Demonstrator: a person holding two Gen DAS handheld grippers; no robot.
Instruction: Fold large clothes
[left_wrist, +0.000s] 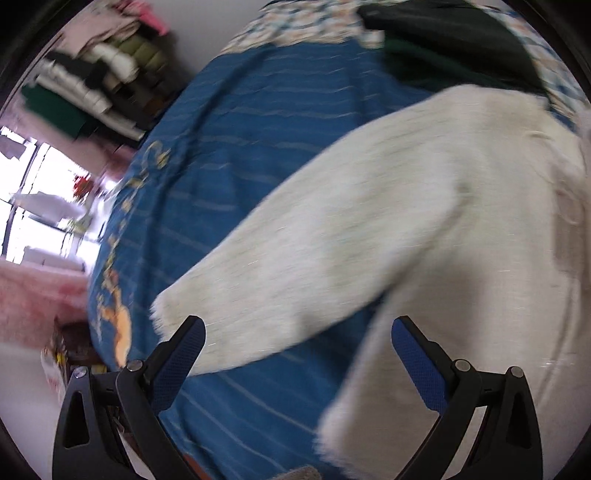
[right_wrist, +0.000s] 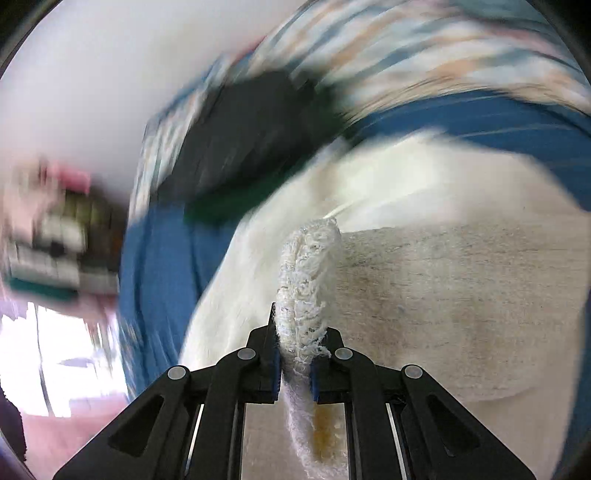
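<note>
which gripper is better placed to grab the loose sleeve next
Left. The left gripper has its jaws open right over the sleeve, while the right gripper is shut on the white sweater's edge.

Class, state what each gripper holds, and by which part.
Right gripper pinches the white sweater by a bunched knit edge. Left gripper holds nothing.

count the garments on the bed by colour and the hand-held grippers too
cream fuzzy sweater: 1, spread on the blue bedsheet
dark green and black clothes: 1 pile; the blur hides how many pieces
hand-held grippers: 2, the left hand-held gripper open, the right hand-held gripper shut on the sweater's edge
total: 4
</note>
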